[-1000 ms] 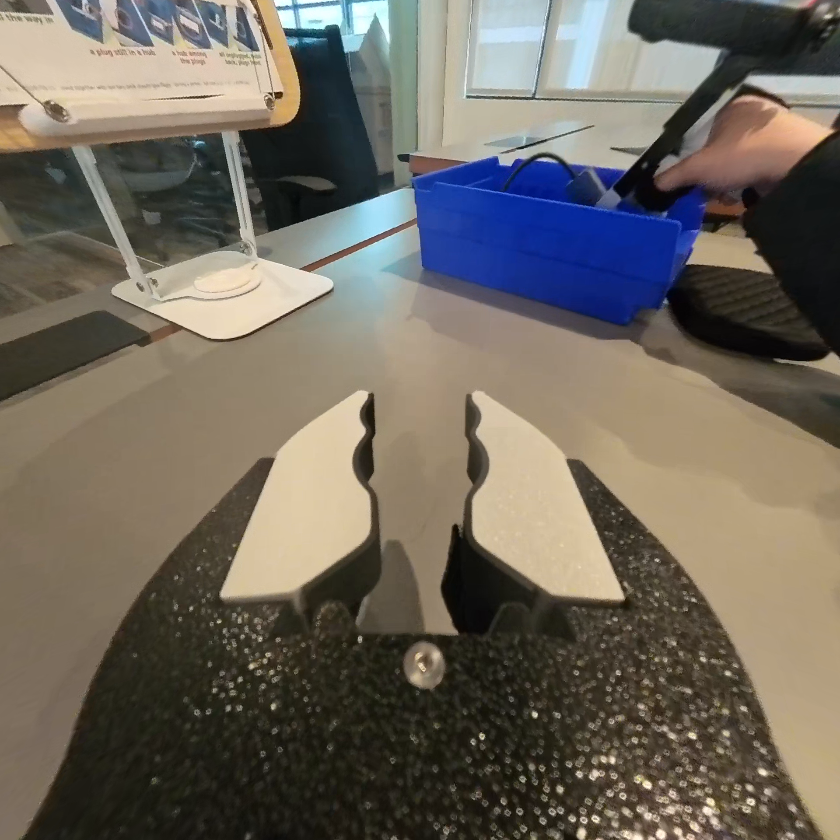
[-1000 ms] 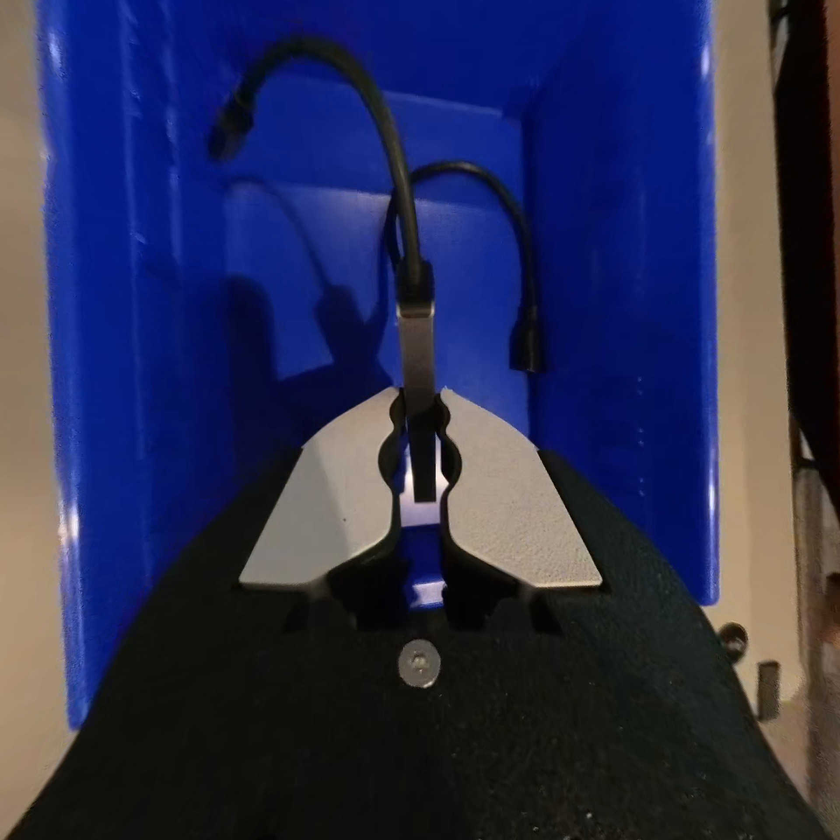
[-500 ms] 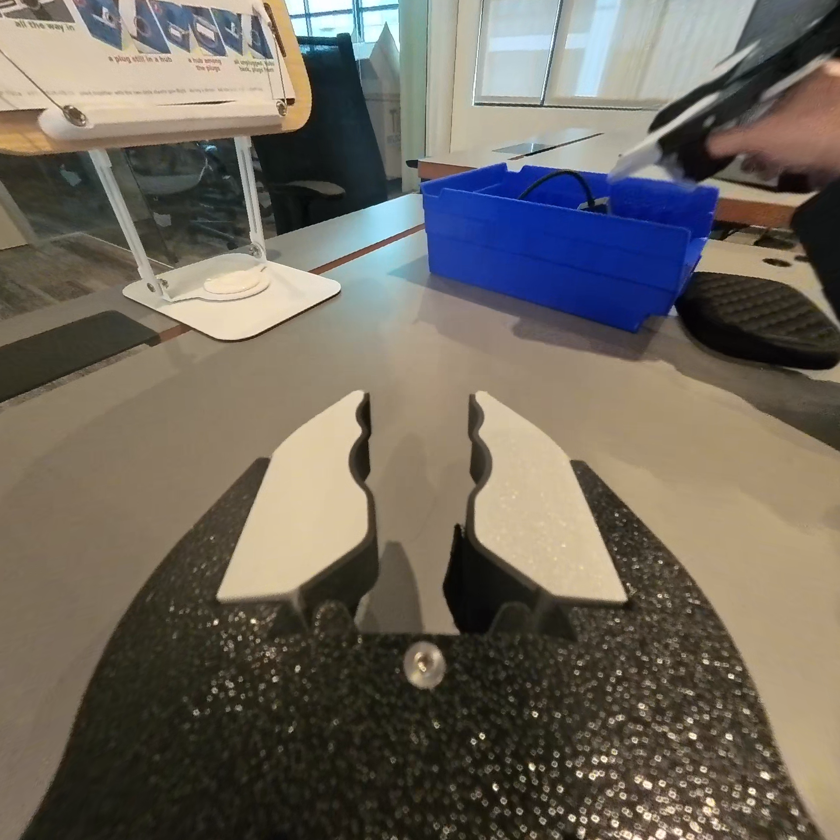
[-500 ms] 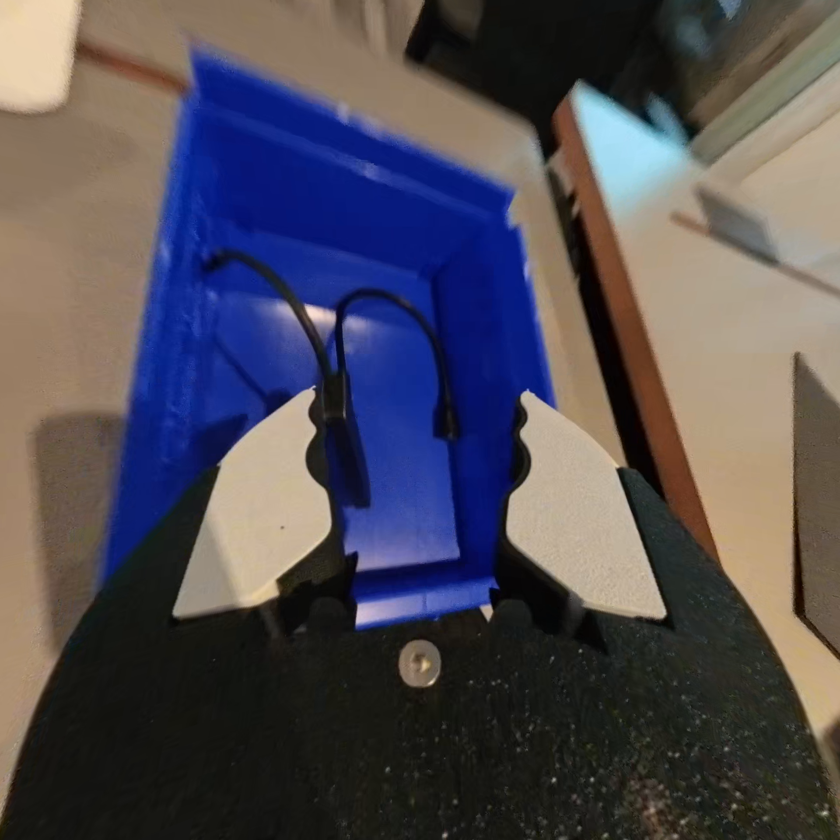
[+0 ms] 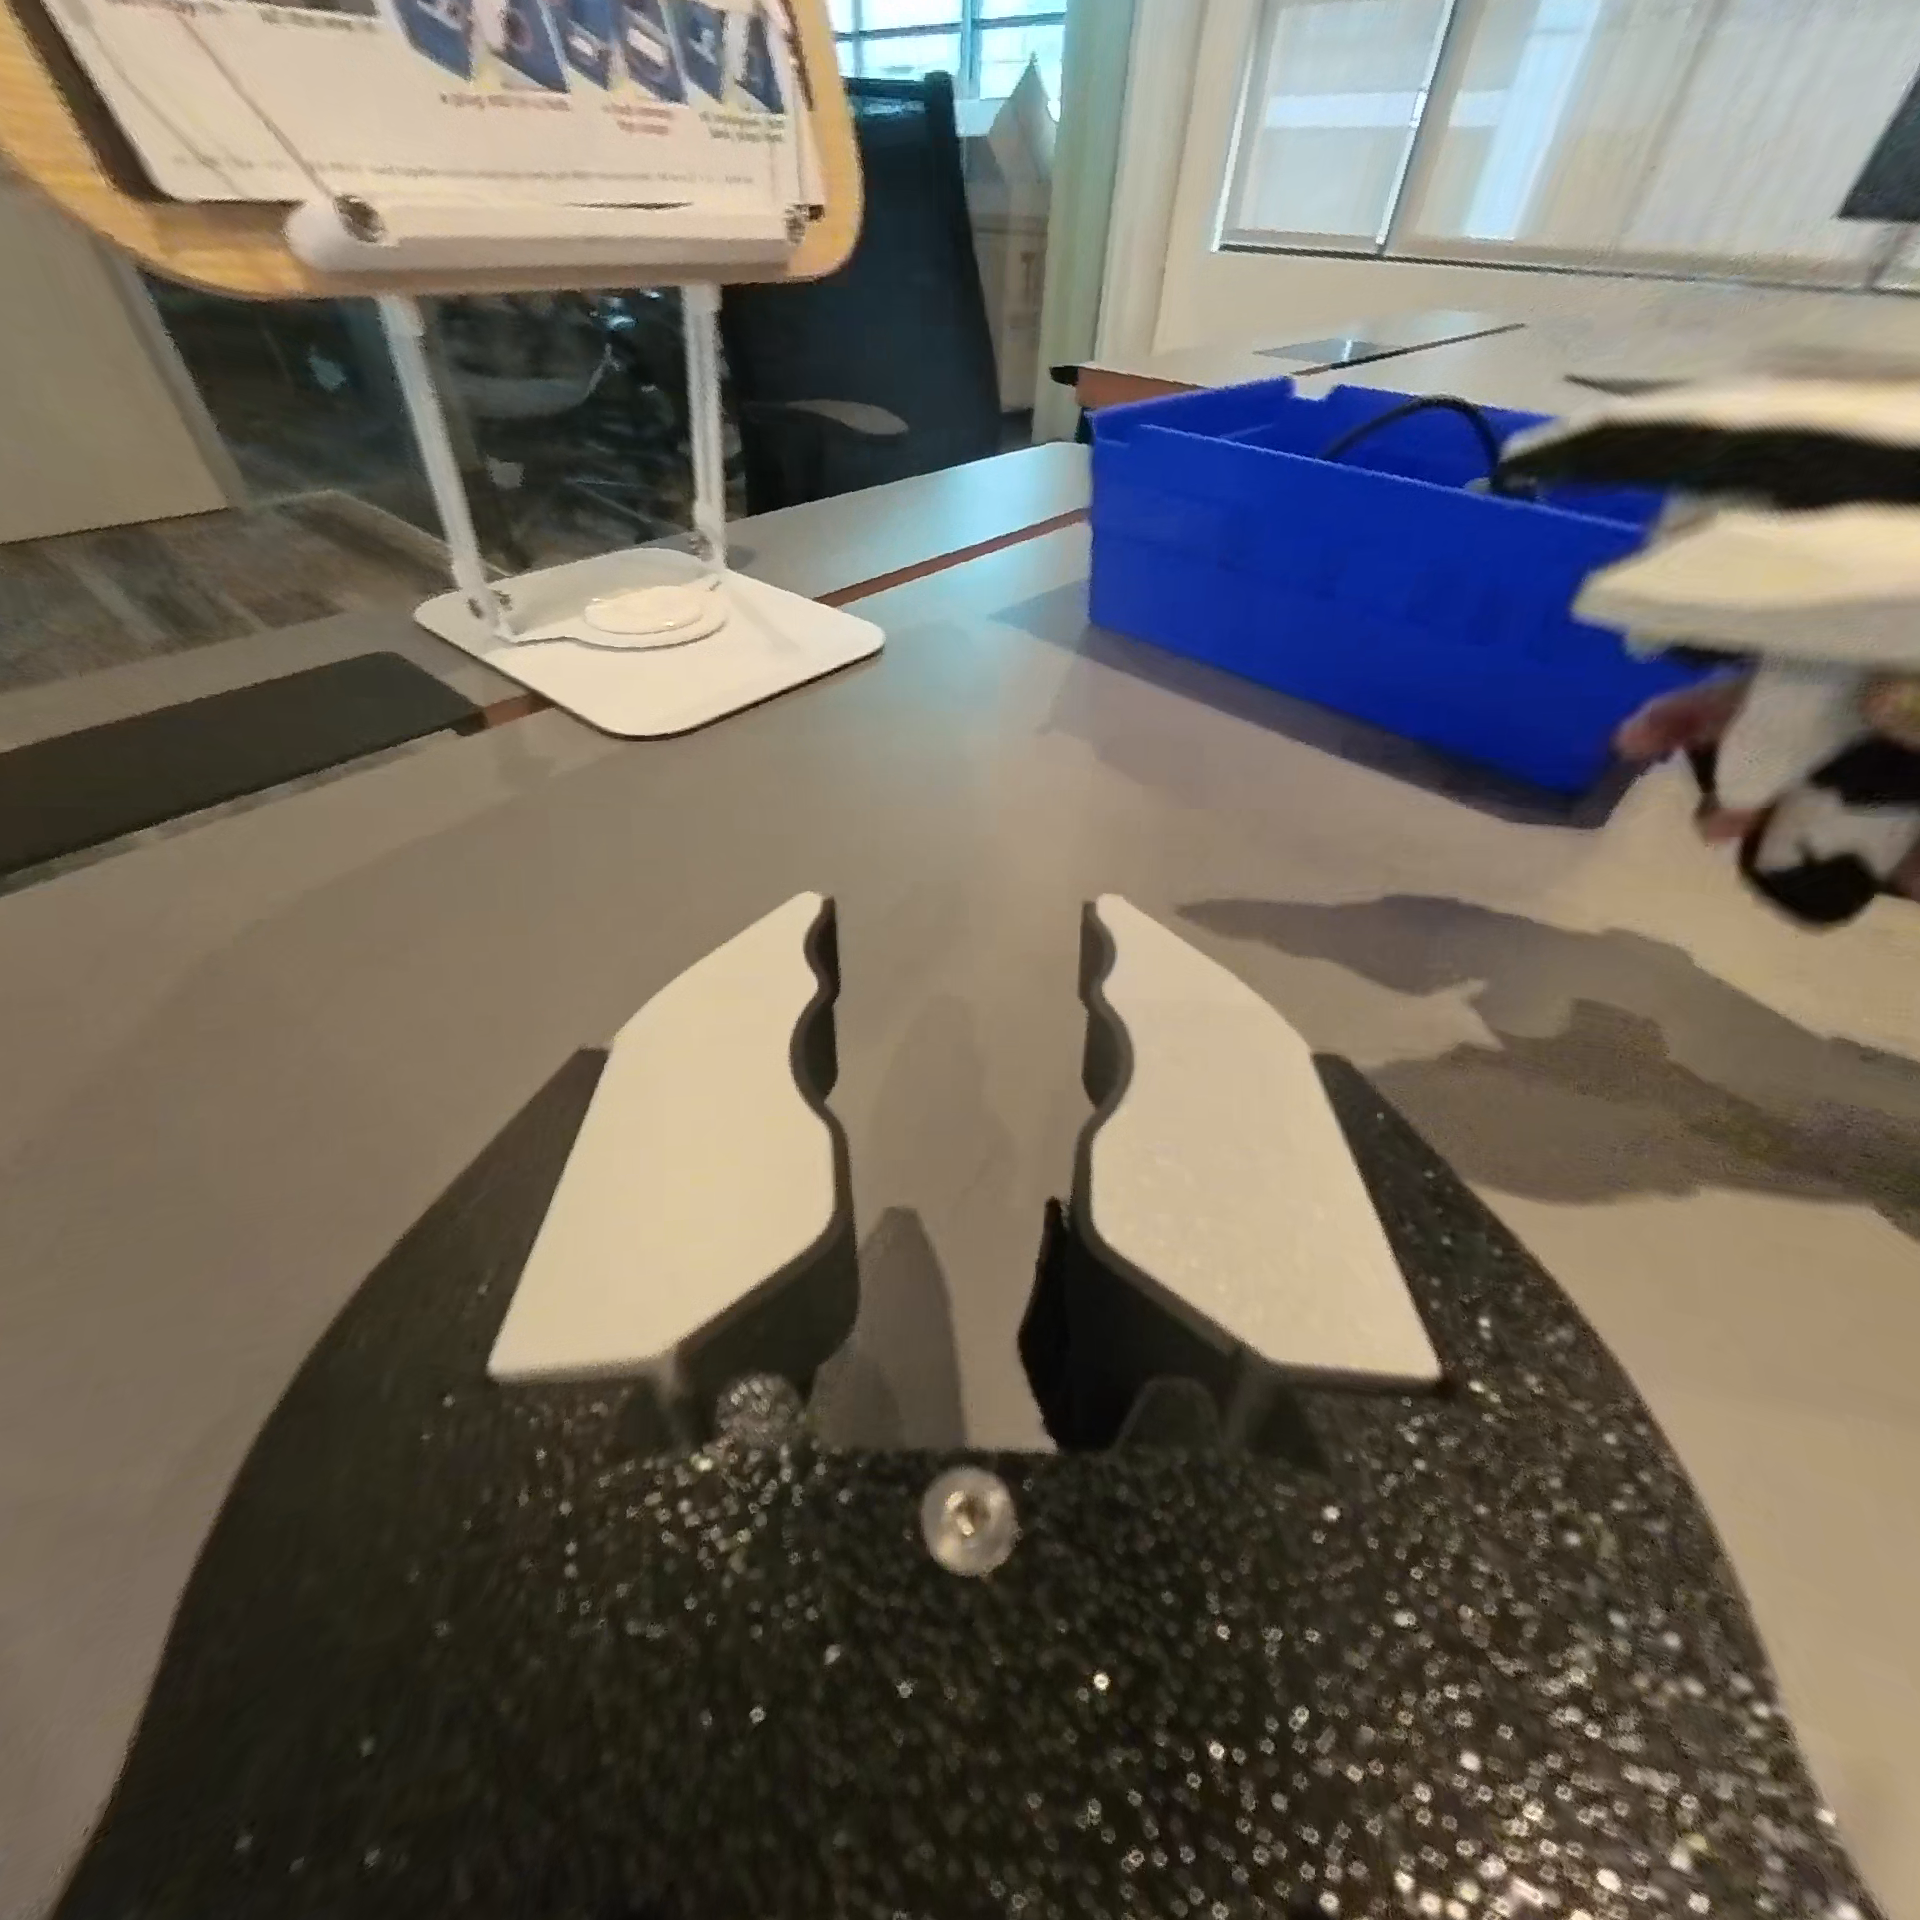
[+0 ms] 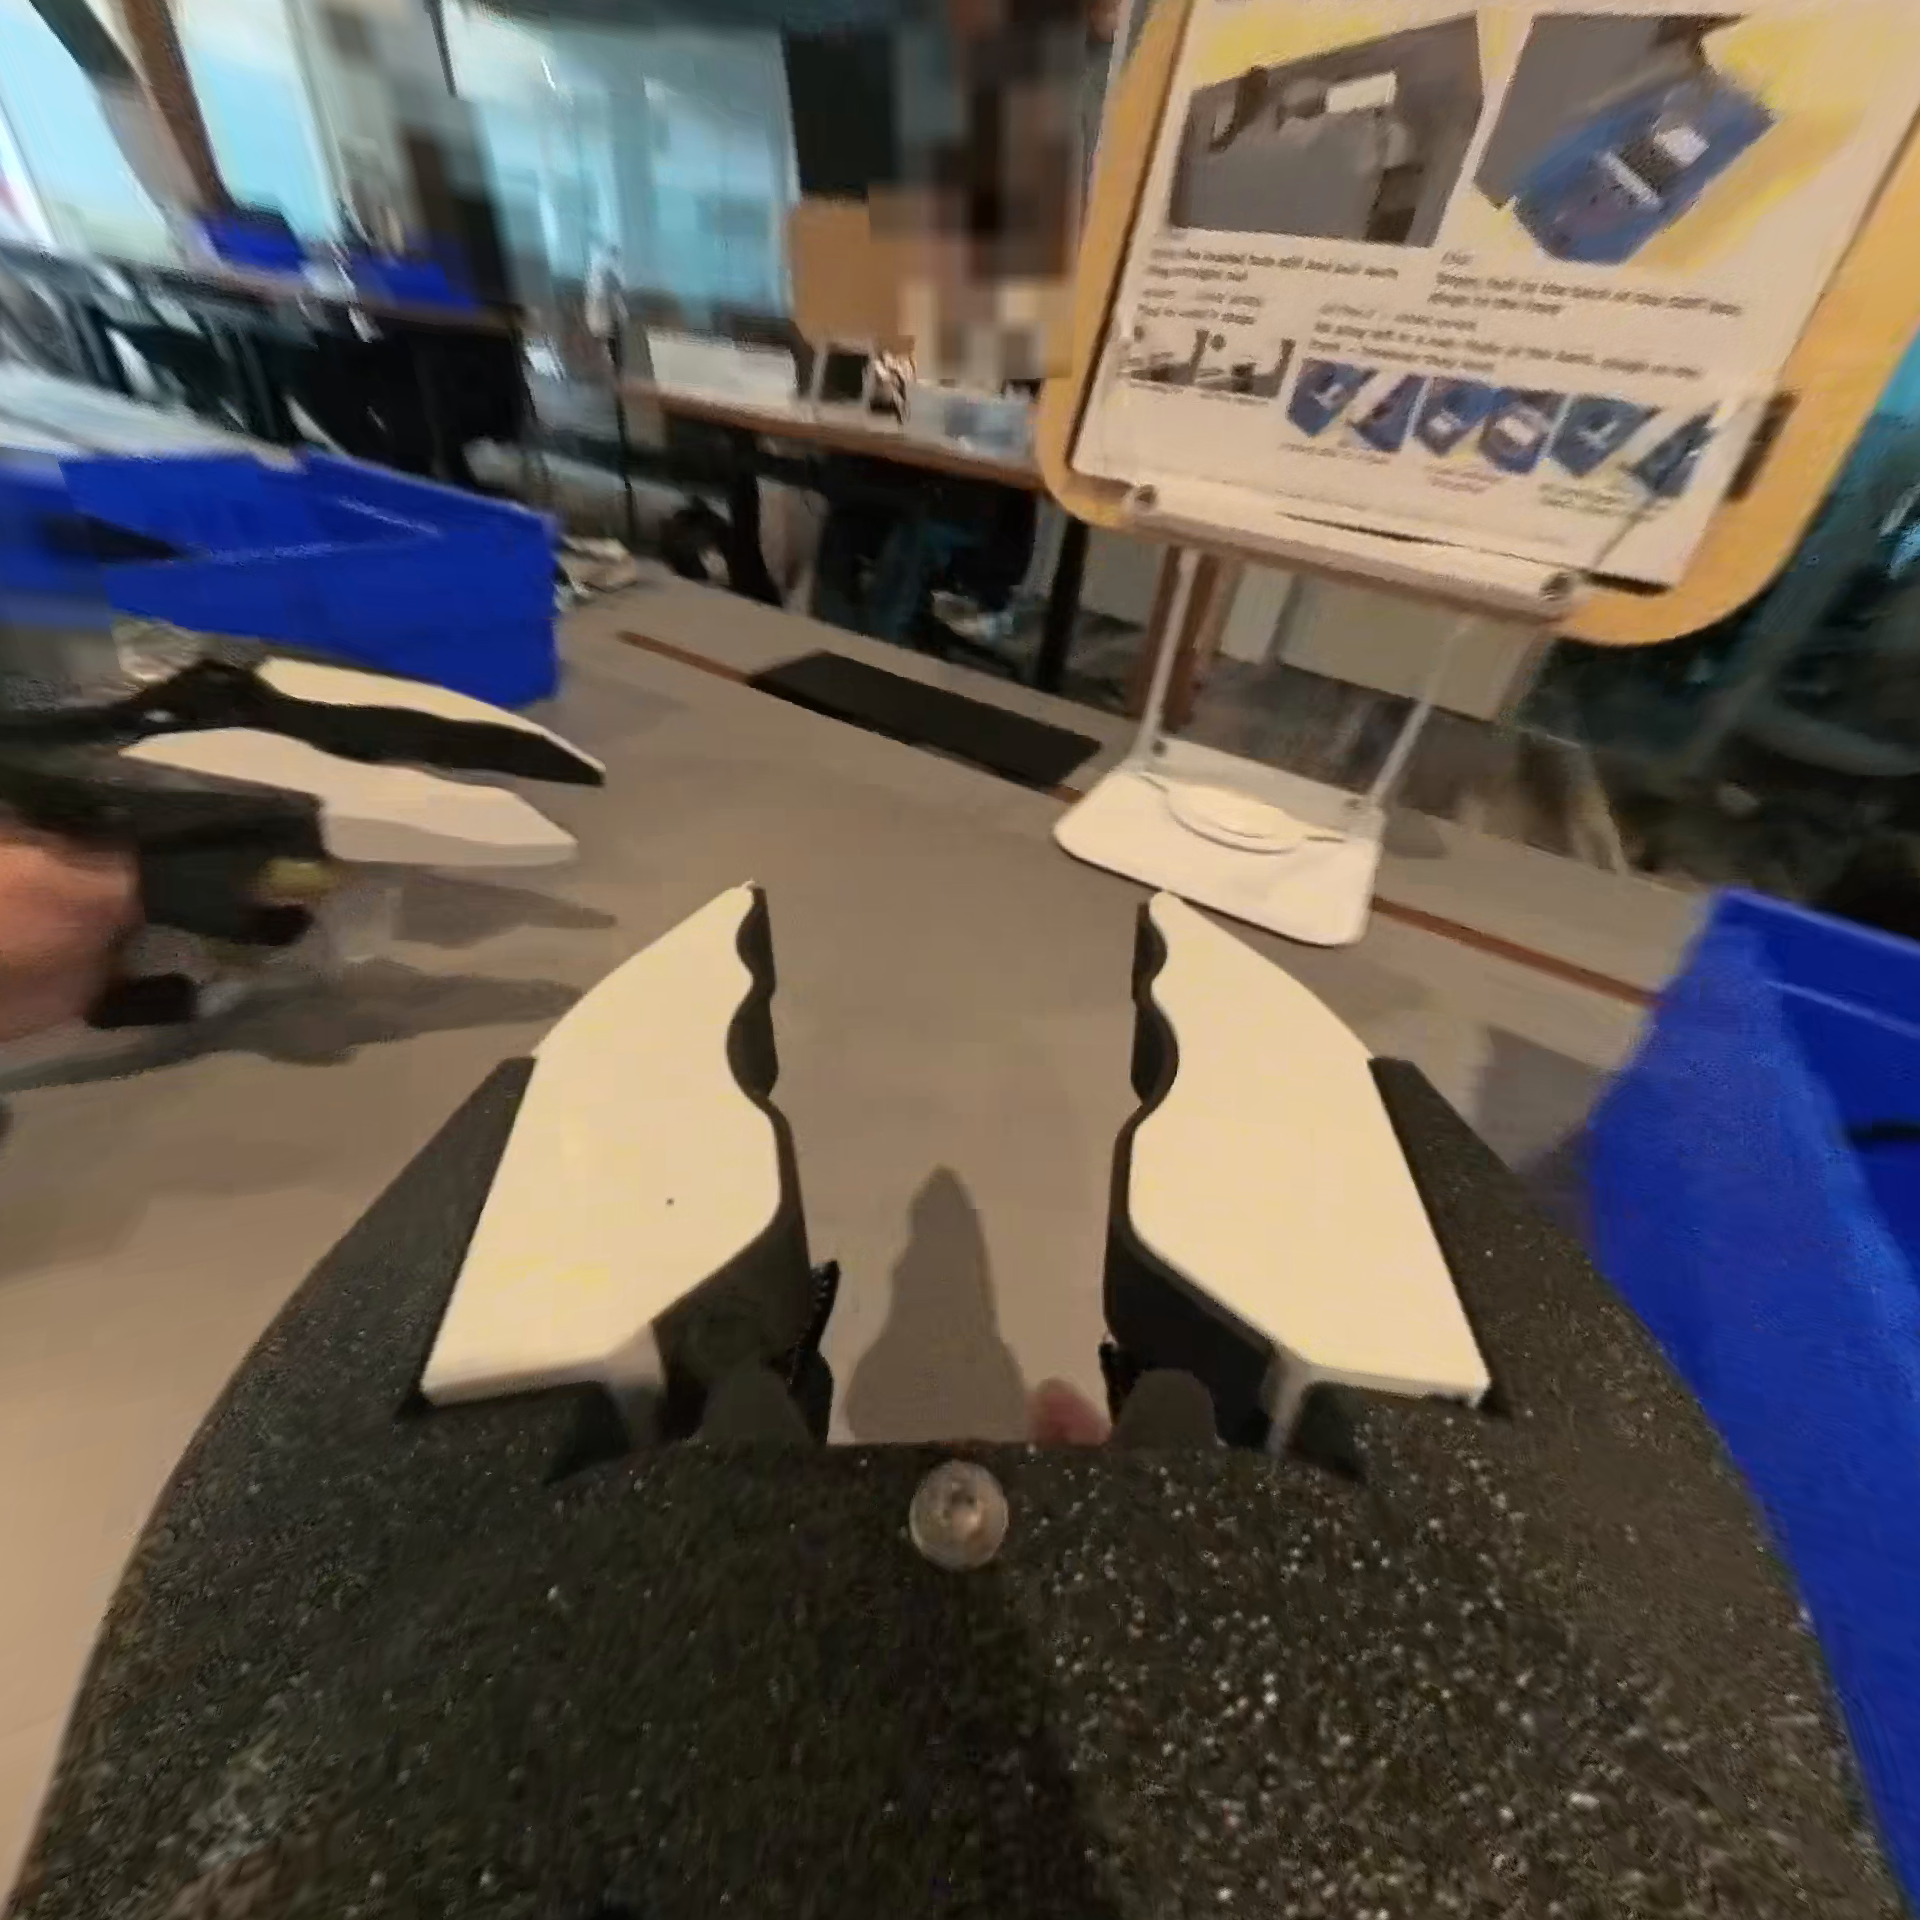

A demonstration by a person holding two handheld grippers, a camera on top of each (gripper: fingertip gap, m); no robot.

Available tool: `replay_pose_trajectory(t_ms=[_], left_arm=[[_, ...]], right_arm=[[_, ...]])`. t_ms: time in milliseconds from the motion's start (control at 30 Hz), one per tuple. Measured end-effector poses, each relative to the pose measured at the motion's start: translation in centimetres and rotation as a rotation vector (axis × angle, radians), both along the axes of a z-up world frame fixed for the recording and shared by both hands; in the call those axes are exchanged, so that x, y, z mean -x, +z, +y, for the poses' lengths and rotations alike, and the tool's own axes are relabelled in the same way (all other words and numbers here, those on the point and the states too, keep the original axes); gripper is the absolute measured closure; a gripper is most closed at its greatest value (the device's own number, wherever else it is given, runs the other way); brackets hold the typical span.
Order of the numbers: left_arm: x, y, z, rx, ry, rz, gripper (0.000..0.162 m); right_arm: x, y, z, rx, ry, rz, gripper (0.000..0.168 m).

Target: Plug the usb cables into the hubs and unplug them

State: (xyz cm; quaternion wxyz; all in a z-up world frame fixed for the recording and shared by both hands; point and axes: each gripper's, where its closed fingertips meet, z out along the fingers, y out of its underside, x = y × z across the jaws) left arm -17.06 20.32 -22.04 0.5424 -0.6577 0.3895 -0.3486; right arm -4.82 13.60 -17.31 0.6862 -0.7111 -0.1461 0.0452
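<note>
A black usb cable [image 5: 1423, 416] loops up out of the blue bin [image 5: 1351, 582] at the back right of the grey table; the hubs inside are hidden by the bin's wall. My left gripper [image 5: 956, 935] is open and empty, low over the table's middle. My right gripper [image 6: 951, 914] is open and empty over the table, with the bin [image 6: 1787, 1195] close on its right. It also shows, blurred, in the left wrist view [image 5: 1558, 530] in front of the bin. The left gripper shows in the right wrist view [image 6: 582, 810].
A white document stand [image 5: 644, 623] with an instruction board [image 5: 416, 135] stands at the back of the table [image 5: 935, 790], also in the right wrist view [image 6: 1226, 842]. A black flat pad [image 5: 208, 738] lies beside it. A second blue bin [image 6: 343, 582] sits at the far left.
My right gripper opened and let go of the hub with its cable in the blue bin, then drew out and swung over the table. The left gripper barely moved.
</note>
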Motion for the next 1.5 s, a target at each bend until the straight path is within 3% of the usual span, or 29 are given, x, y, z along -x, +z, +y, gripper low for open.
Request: replay_pose_trajectory(t_ms=[167, 433, 600, 1133, 1300, 1400, 1500], left_arm=[[0.7, 0.2, 0.8, 0.036, 0.047, -0.049, 0.120], [1.1, -0.4, 1.9, -0.100, 0.147, 0.028, 0.117], [1.1, -0.3, 1.9, -0.228, 0.177, 0.094, 0.117], [2.5, 2.8, 2.1, -0.294, 0.228, 0.004, 0.120], [6.0, 7.1, 2.2, -0.413, 0.339, 0.009, 0.128], [10.1, 8.8, 2.9, -0.471, 0.449, 0.123, 0.143], [14.9, 9.7, 4.7, -0.482, 0.527, 0.302, 0.146]], right_arm=[[1.8, -2.0, 0.2, 0.049, 0.064, 0.079, 0.115], [0.4, -2.0, 0.0, -0.066, -0.076, -0.144, 0.124], [0.4, -3.4, 0.5, -0.010, -0.101, -0.220, 0.125], [0.7, -3.5, 0.4, 0.026, -0.034, -0.052, 0.134], [1.1, -2.7, -0.1, 0.014, 0.022, 0.043, 0.137], [0.9, -2.6, -0.2, 0.020, 0.037, 0.074, 0.138], [0.9, -2.7, -0.3, 0.039, 0.062, 0.123, 0.139]])
